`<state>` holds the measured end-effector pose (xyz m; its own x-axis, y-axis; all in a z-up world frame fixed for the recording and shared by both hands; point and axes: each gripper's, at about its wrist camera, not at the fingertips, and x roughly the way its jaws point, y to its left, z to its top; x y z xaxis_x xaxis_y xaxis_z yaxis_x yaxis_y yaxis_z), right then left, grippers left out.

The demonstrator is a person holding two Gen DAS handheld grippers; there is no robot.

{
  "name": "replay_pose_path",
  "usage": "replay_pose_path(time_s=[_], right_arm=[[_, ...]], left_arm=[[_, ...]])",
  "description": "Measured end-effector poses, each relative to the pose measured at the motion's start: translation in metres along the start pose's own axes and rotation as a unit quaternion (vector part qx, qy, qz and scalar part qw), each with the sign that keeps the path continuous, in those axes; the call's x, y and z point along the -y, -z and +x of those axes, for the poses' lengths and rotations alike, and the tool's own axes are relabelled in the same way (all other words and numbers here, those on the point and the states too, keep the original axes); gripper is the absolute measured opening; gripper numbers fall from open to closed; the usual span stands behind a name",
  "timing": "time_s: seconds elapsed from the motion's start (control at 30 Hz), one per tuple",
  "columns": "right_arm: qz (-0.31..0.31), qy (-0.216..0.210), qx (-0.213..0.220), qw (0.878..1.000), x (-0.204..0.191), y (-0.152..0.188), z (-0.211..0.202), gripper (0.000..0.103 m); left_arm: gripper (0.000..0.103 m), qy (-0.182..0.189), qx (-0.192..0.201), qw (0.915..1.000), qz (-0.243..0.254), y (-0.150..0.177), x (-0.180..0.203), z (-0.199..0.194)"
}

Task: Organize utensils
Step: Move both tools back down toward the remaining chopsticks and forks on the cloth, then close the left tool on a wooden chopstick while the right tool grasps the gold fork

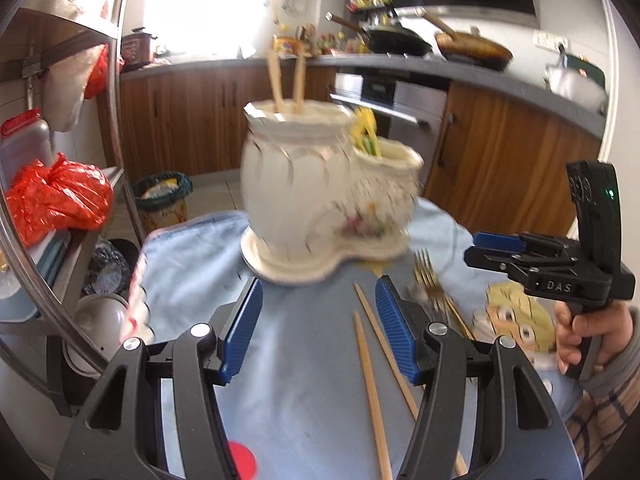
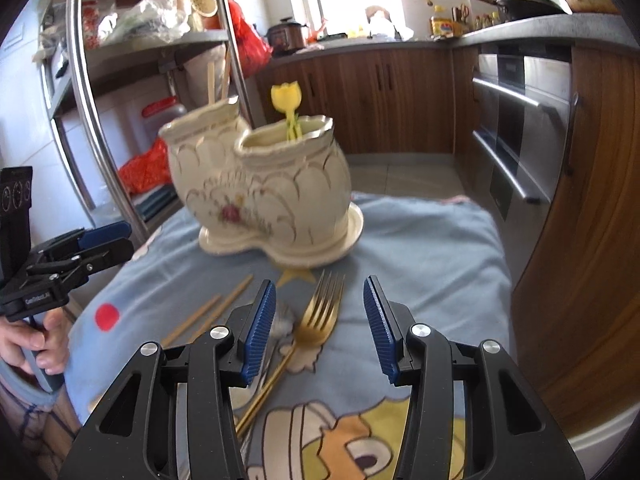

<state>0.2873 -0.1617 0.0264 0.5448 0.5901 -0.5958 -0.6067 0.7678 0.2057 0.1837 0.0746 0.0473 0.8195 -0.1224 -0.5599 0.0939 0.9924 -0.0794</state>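
A cream ceramic two-pot utensil holder (image 1: 320,184) (image 2: 260,196) stands on its saucer on a blue cartoon cloth. Its larger pot holds two wooden chopsticks (image 1: 286,80); its smaller pot holds a yellow-green utensil (image 2: 286,108). Two loose wooden chopsticks (image 1: 374,384) (image 2: 208,312) and a gold fork (image 2: 316,320) (image 1: 434,292) lie on the cloth in front of it. My left gripper (image 1: 318,324) is open and empty, just left of the loose chopsticks. My right gripper (image 2: 320,328) is open and empty above the fork's head; it also shows in the left wrist view (image 1: 496,250).
A metal rack (image 1: 60,160) with red bags and containers stands to the left. A bin (image 1: 162,200) stands on the floor beyond the table. Wooden cabinets, an oven (image 2: 520,128) and a counter with pans lie behind and right. The cloth's far edge drops off behind the holder.
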Motion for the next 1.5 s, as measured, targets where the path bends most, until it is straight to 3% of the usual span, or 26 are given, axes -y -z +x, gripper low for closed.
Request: replay_pose_path(time_s=[0.13, 0.6, 0.83, 1.23, 1.5], right_arm=[[-0.015, -0.004, -0.030, 0.999, -0.008, 0.014, 0.002, 0.036], [-0.025, -0.014, -0.079, 0.996, -0.024, 0.034, 0.007, 0.036], [-0.041, -0.018, -0.093, 0.995, -0.030, 0.038, 0.010, 0.022], [-0.047, 0.008, -0.113, 0.992, -0.006, 0.036, 0.001, 0.018], [-0.095, 0.024, -0.179, 0.979, -0.006, 0.019, 0.021, 0.018]], left_arm=[[0.057, 0.007, -0.017, 0.9997, 0.014, 0.013, 0.011, -0.001], [0.052, 0.004, -0.070, 0.9968, 0.037, 0.038, 0.025, 0.007], [0.051, 0.004, -0.088, 0.9949, 0.049, 0.048, 0.028, 0.013], [0.050, 0.005, -0.107, 0.9926, 0.057, 0.054, 0.028, 0.019], [0.034, 0.008, -0.139, 0.9875, 0.073, 0.052, 0.031, 0.026]])
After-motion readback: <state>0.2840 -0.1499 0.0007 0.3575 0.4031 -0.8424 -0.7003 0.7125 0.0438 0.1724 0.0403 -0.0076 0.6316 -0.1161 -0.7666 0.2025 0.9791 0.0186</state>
